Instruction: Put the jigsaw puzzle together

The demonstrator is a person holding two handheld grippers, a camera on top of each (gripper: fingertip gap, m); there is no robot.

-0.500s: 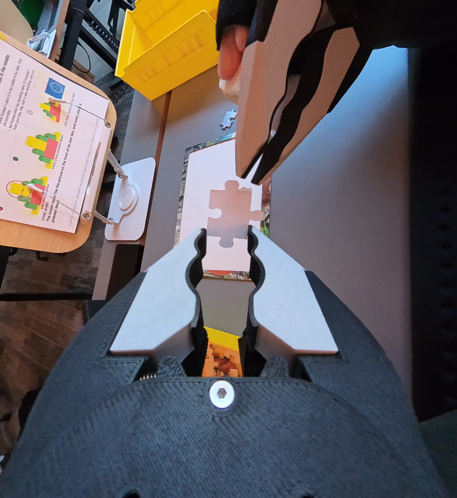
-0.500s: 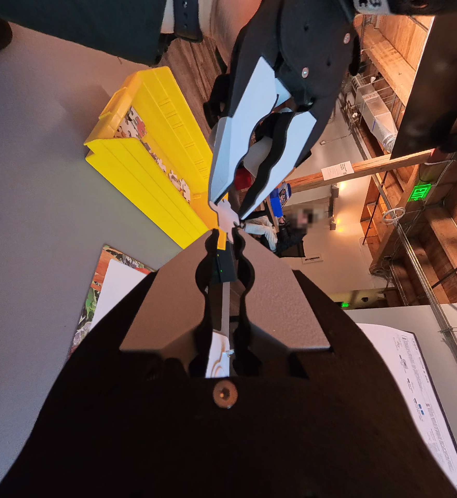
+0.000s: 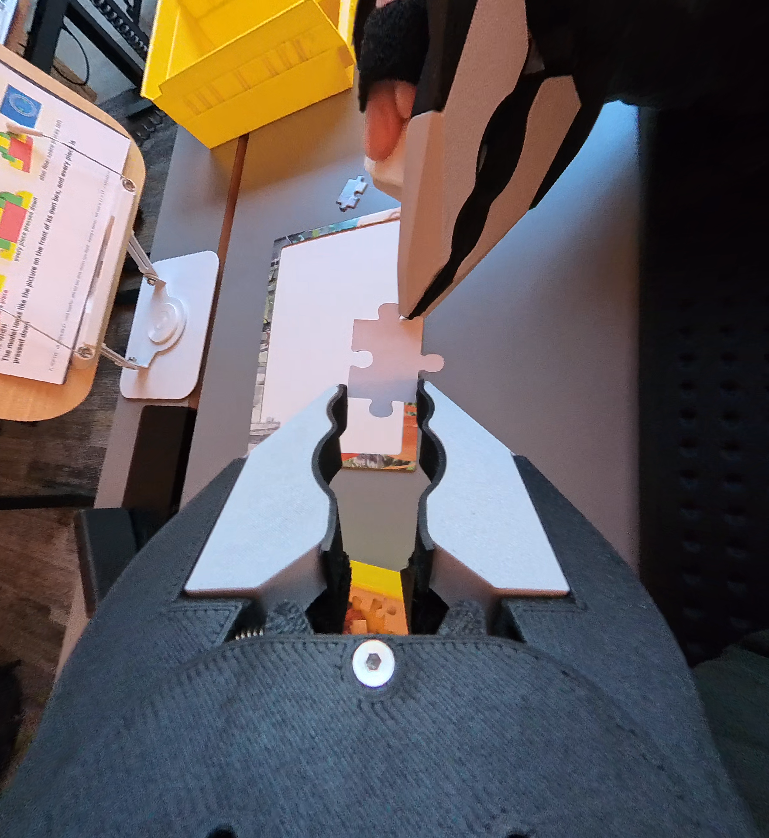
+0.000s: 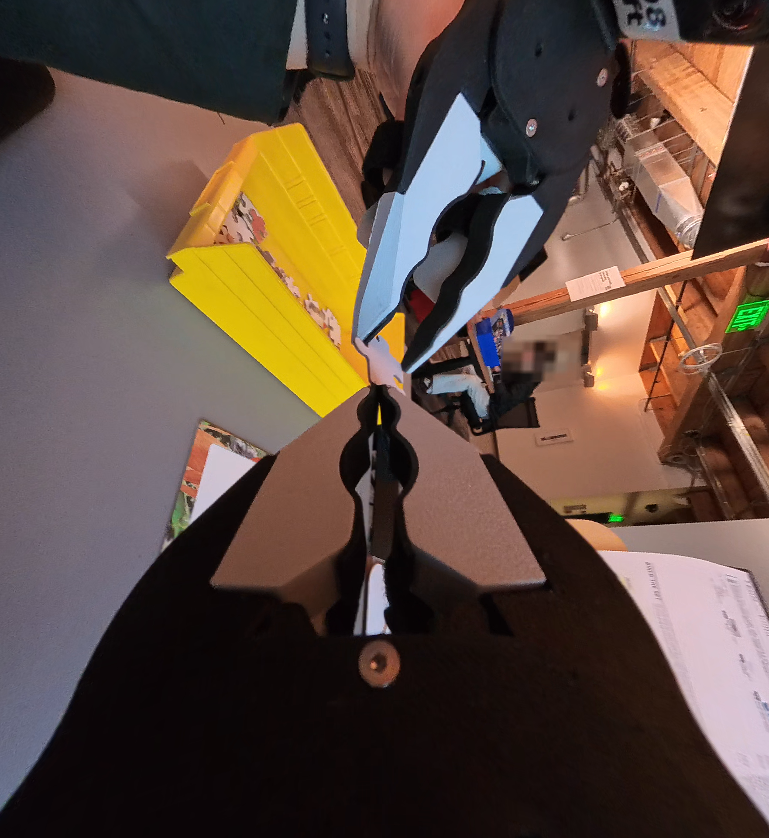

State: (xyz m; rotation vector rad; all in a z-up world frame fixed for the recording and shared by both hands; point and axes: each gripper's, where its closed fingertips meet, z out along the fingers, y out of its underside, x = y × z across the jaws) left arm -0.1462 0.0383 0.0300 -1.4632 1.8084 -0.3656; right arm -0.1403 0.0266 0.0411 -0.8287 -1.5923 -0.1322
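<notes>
My left gripper (image 3: 380, 390) is shut on a jigsaw piece (image 3: 387, 358), blank pale side up, held across its width above the puzzle board (image 3: 328, 294). The board has a white centre and a colourful border and lies on the grey table. My right gripper (image 3: 407, 315) comes in from the upper right, its tips closed on the piece's far corner. In the right wrist view my right gripper (image 4: 379, 391) pinches the piece (image 4: 380, 360), with the left gripper (image 4: 385, 353) across from it. A corner of the board (image 4: 219, 471) shows lower left.
A loose piece (image 3: 352, 192) lies on the table beyond the board. A yellow bin (image 3: 246, 68) stands behind it, and another yellow bin (image 4: 274, 294) holds several pieces. An instruction sheet (image 3: 33, 226) on a white stand (image 3: 169, 326) is to the left.
My right gripper has come down onto the piece and closed on its far corner. My left gripper still holds the piece, now a little farther right over the board.
</notes>
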